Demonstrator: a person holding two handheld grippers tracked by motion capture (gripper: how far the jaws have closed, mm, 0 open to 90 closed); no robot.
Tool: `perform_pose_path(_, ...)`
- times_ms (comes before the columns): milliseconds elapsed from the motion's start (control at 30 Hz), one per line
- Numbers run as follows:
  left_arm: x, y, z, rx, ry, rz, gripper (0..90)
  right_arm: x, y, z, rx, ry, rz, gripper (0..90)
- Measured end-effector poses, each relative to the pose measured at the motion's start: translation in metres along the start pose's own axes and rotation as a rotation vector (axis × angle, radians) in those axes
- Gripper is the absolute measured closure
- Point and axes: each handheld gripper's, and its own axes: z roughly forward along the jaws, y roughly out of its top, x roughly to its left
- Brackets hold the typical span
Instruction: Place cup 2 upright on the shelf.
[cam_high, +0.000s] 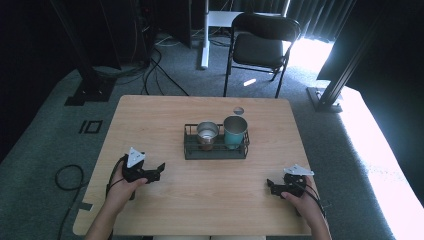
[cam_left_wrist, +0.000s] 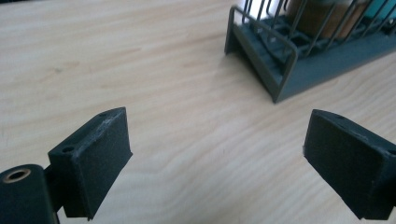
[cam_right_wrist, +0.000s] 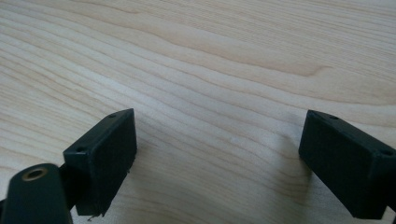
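A dark wire rack (cam_high: 215, 149) sits at the middle of the wooden table (cam_high: 150, 115). In it stand a steel cup (cam_high: 207, 133) on the left and a teal cup (cam_high: 234, 131) on the right. My left gripper (cam_high: 159, 170) rests on the table near the left front, open and holding nothing. In the left gripper view its jaws are wide apart (cam_left_wrist: 217, 154) and the rack's corner (cam_left_wrist: 280, 56) lies ahead to the right. My right gripper (cam_high: 270, 185) rests near the right front edge, also open, with bare wood between its jaws (cam_right_wrist: 219, 154).
A small round mark or hole (cam_high: 238, 110) lies on the table behind the rack. A black folding chair (cam_high: 260, 45) stands past the far edge. Cables (cam_high: 155, 70) run over the grey carpet, and black frame posts (cam_high: 340, 75) stand at both far sides.
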Motion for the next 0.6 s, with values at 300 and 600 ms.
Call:
perform_pose_path(300,0.007,-0.015,-0.009,-0.002,0.044,-0.036,8.2,0.0,0.0,0.0,0.0,0.0,-0.001,10.9)
perform_pose_path(600,0.014,-0.026,-0.015,0.029,0.112,-0.04,8.2,0.0,0.0,0.0,0.0,0.0,-0.001,10.9)
